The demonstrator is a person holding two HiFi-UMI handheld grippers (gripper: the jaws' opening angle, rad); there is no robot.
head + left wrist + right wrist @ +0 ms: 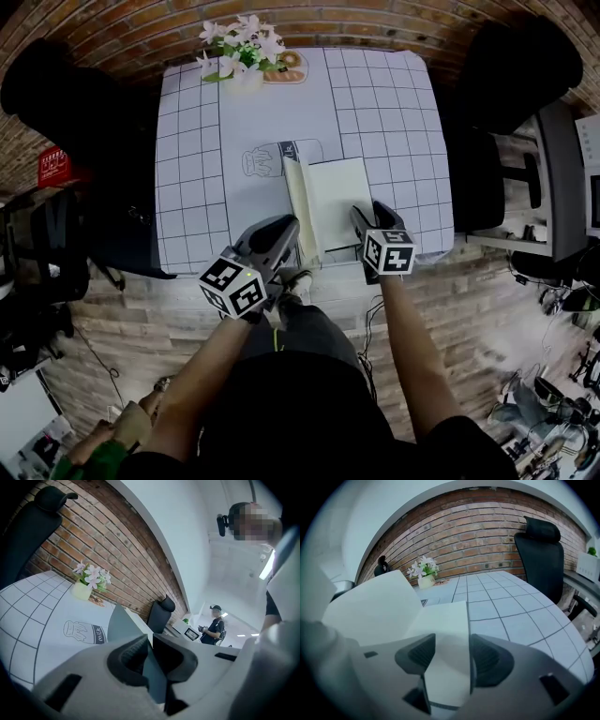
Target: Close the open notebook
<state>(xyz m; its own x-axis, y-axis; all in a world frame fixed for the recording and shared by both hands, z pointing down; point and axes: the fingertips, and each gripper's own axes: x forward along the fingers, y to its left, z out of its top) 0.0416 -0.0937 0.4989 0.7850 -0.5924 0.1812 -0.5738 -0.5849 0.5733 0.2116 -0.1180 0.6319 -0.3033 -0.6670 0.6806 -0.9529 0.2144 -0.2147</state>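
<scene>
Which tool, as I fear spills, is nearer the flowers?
Left. Left tool pinches the notebook's raised left cover, on the flowers' side; right tool pinches the right page, farther off.

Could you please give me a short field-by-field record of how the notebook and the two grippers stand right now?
surface: table with a grid cloth
notebook: open, near the table's front edge, right page flat
left half: raised steeply off the table
left gripper: jaws shut on the left half's edge
right gripper: at the near right corner, right page between its jaws; whether it grips is unclear
also there: flower pot at the far edge
task: notebook not yet closed
</scene>
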